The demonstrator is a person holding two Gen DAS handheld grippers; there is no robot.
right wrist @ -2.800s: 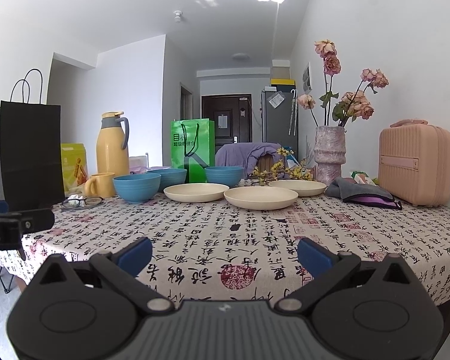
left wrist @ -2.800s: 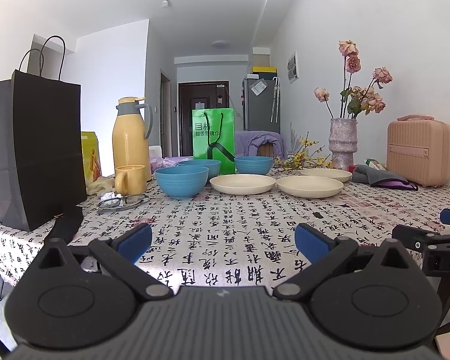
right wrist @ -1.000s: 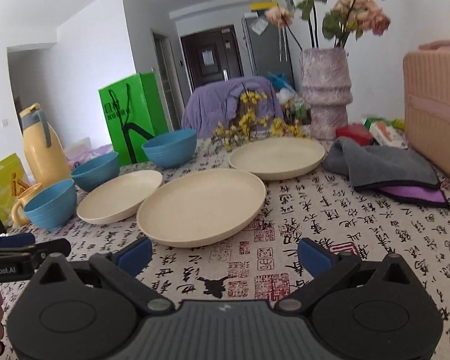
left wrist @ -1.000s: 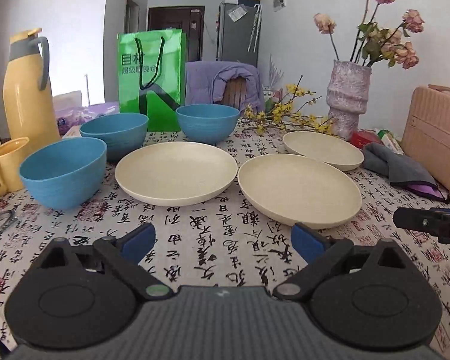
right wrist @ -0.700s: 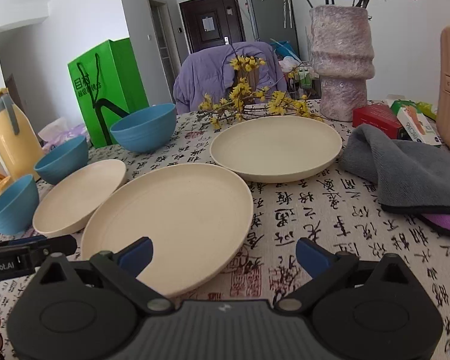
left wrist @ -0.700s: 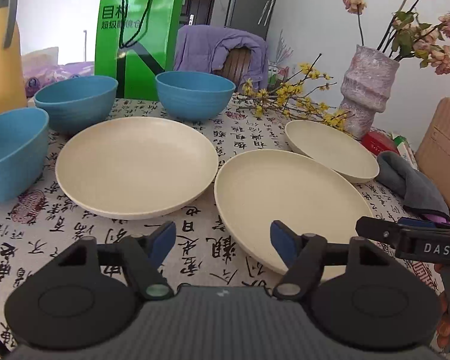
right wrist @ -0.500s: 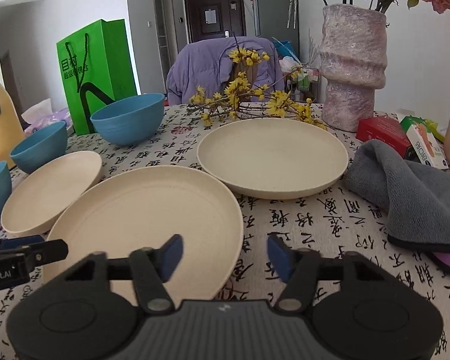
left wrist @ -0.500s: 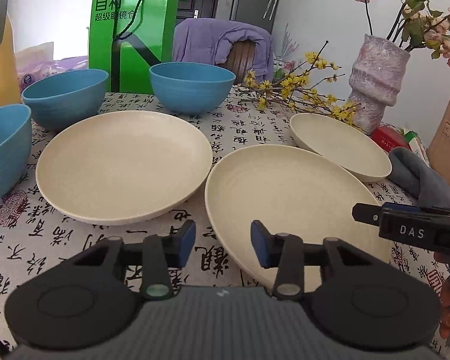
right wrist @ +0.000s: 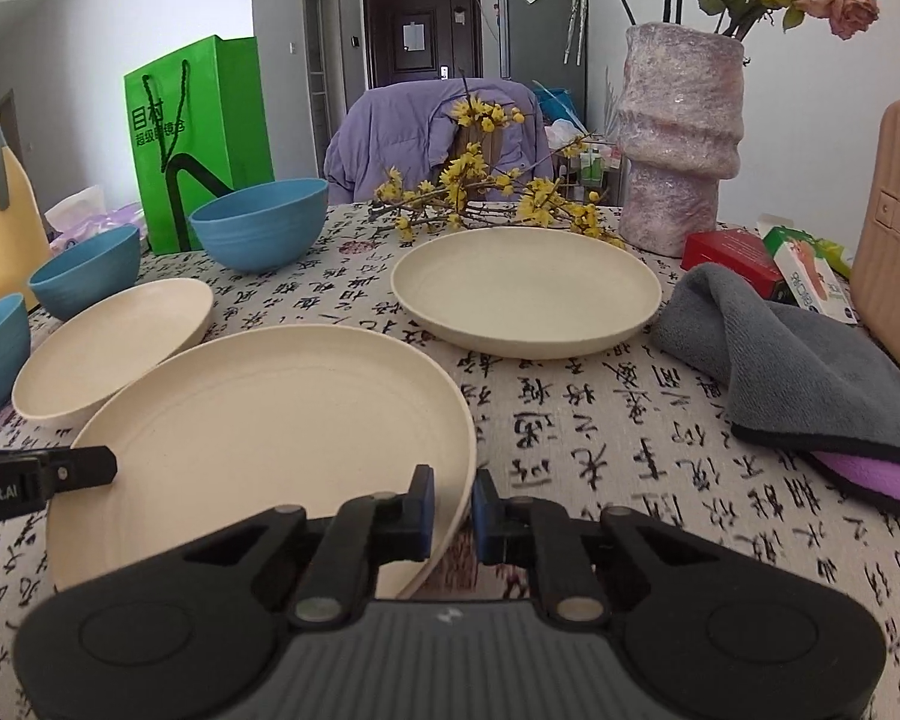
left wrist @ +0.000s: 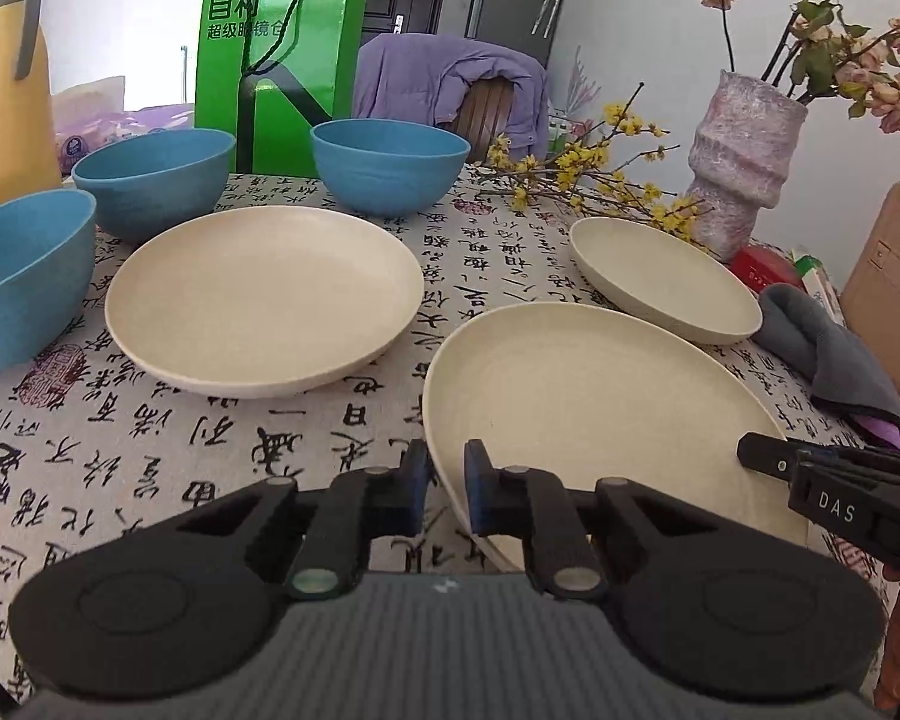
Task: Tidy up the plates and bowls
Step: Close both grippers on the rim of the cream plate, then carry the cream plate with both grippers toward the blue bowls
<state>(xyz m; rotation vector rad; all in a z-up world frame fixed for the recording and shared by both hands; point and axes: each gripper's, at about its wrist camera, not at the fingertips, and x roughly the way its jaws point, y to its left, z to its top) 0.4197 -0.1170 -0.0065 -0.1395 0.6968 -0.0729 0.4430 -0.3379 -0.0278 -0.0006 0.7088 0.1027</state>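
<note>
Left wrist: script-printed cloth (left wrist: 222,438), green bag (left wrist: 276,54) behind; left gripper (left wrist: 447,495) just narrowed, nipping near plate (left wrist: 594,402) at its left rim. Right wrist: right gripper (right wrist: 453,510) likewise just narrowed onto same plate's right rim; bare cloth beside grey towel (right wrist: 804,372).

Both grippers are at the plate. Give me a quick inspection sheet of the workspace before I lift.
Surface: tablecloth printed with characters, lying flat.
Job's things: near plate, left plate, far plate and three blue bowls, all unstacked.
Clutter: grey cloth, vase, green bag, yellow jug.
Grippers: left gripper and right gripper have just been closing; each is shut on the near plate's rim, on opposite sides.
Cables: nothing seen.
Surroundings: chair with purple jacket, dark door.
</note>
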